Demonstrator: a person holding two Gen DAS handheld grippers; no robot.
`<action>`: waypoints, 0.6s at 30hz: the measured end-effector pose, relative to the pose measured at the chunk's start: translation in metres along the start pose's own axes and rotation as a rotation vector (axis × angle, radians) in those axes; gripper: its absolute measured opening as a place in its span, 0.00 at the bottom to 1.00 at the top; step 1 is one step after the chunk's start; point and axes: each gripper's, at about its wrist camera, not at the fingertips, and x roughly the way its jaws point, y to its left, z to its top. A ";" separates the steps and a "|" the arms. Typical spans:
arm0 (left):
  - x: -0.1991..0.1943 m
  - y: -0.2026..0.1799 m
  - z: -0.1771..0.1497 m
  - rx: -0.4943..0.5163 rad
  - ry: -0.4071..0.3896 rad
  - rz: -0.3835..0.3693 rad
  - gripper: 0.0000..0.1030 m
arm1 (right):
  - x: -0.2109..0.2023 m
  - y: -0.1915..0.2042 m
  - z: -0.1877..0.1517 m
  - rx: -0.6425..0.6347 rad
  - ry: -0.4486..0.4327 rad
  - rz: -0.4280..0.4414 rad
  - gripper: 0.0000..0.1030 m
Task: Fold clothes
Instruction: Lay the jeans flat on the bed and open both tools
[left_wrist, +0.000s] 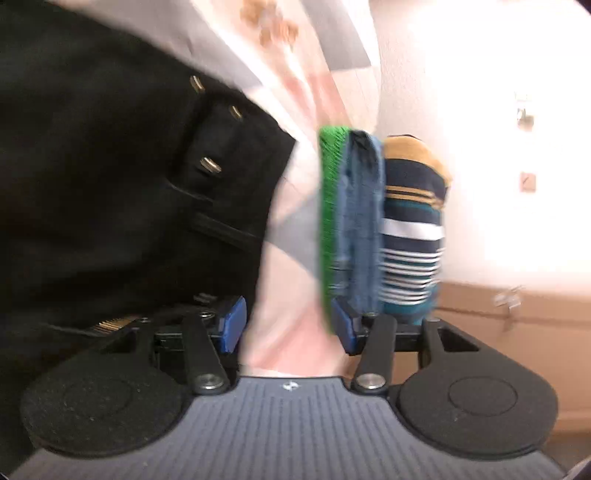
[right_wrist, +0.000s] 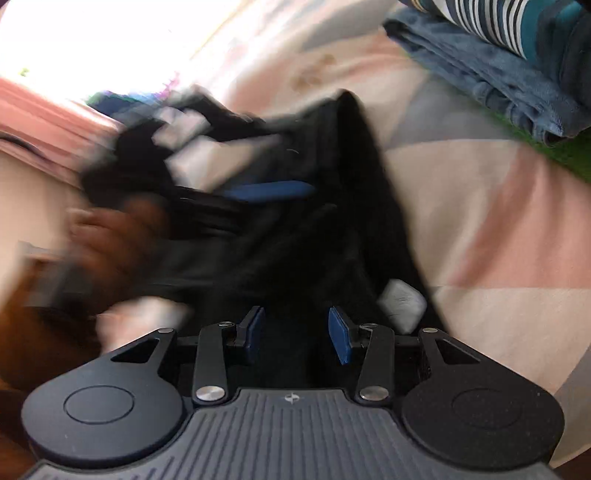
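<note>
Black trousers (left_wrist: 110, 184) with metal rivets fill the left of the left wrist view and lie crumpled on the pink and grey bedsheet (right_wrist: 498, 240) in the right wrist view as the black trousers (right_wrist: 295, 221). My left gripper (left_wrist: 288, 326) is open beside the trousers' edge, with only sheet showing between its blue pads. My right gripper (right_wrist: 297, 334) is open just over the dark cloth, its pads apart and not pressing on it. The left gripper's blue finger (right_wrist: 269, 190) and a hand (right_wrist: 110, 240) show blurred at the trousers' far side.
A stack of folded clothes (left_wrist: 369, 221) lies ahead: green knit, blue denim, a striped top. In the right wrist view the same stack (right_wrist: 498, 81) sits at the upper right. A white tag (right_wrist: 402, 301) lies by the trousers. A cardboard box (left_wrist: 517, 332) stands at the right.
</note>
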 end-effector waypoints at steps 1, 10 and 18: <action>-0.010 0.004 -0.007 0.052 -0.025 0.061 0.35 | 0.009 -0.003 0.001 0.019 -0.019 -0.068 0.37; -0.121 0.080 -0.124 0.148 -0.172 0.502 0.33 | 0.001 0.031 -0.018 -0.127 -0.131 -0.305 0.44; -0.156 0.088 -0.192 0.016 -0.185 0.793 0.42 | 0.028 0.059 -0.037 -0.273 0.046 -0.429 0.49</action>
